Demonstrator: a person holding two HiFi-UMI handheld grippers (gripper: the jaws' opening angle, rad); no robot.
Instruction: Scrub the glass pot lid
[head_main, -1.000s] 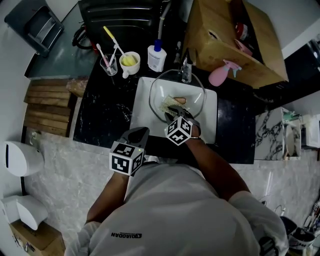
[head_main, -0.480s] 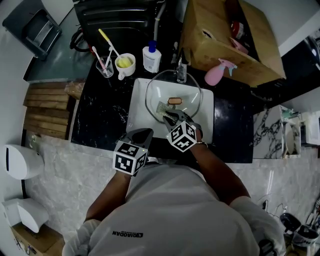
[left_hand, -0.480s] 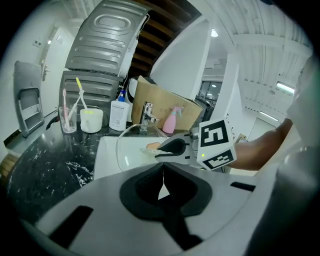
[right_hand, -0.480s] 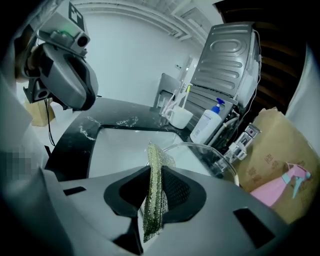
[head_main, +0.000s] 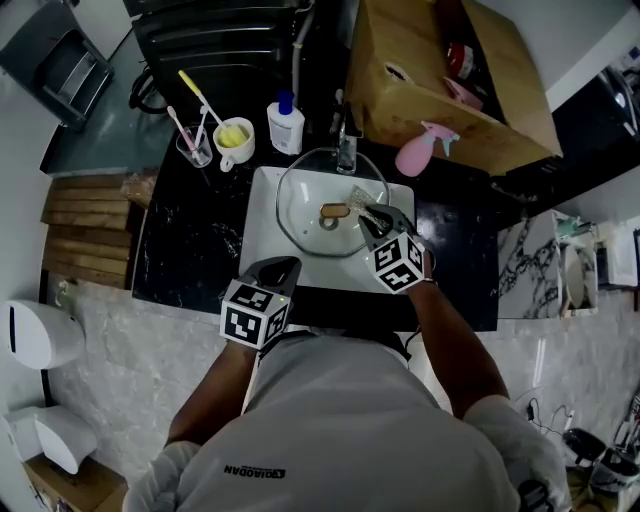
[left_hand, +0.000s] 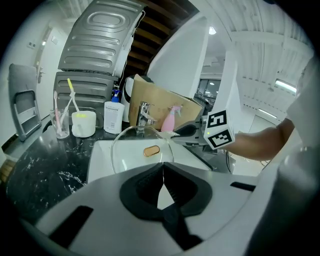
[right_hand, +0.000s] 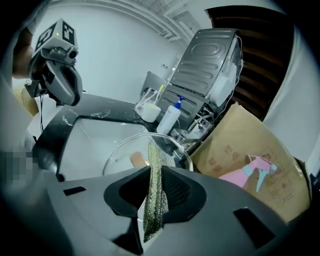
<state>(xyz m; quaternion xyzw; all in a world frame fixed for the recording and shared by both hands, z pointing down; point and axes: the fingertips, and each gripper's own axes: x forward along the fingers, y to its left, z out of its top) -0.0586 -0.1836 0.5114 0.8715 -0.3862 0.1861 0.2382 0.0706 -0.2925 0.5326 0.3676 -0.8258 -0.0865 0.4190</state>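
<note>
Lid: The glass pot lid (head_main: 322, 192) lies in the white sink (head_main: 265, 262), just in front of the tap (head_main: 346, 150), with its brown knob showing at the centre.
Scouring pad: A green mesh pad (head_main: 358, 196) is pinched edge-on in the right gripper (head_main: 370, 214), and its free end is over the lid's right side.
What changed: A second ago the pad was at the near middle of the glass. It has since swept across to the right (one long stroke, by the look of it). The lid seems to have kept its place in the sink.
Meaning for the task: Scrubbing appears well under way, though the far side and the rim probably remain to be covered.
Left gripper: The left gripper (head_main: 283, 267) hangs at the sink's near edge, well apart from the lid, with its jaws pressed together on nothing. Since it steadies nothing, a hard stroke might slide the lid.
Worktop: On the black marble worktop (head_main: 190, 240) stand a mug (head_main: 234, 140), a glass of toothbrushes (head_main: 195, 145), a soap bottle (head_main: 285, 125) and a pink spray bottle (head_main: 420, 152), with a cardboard box (head_main: 440, 80) behind.
</note>
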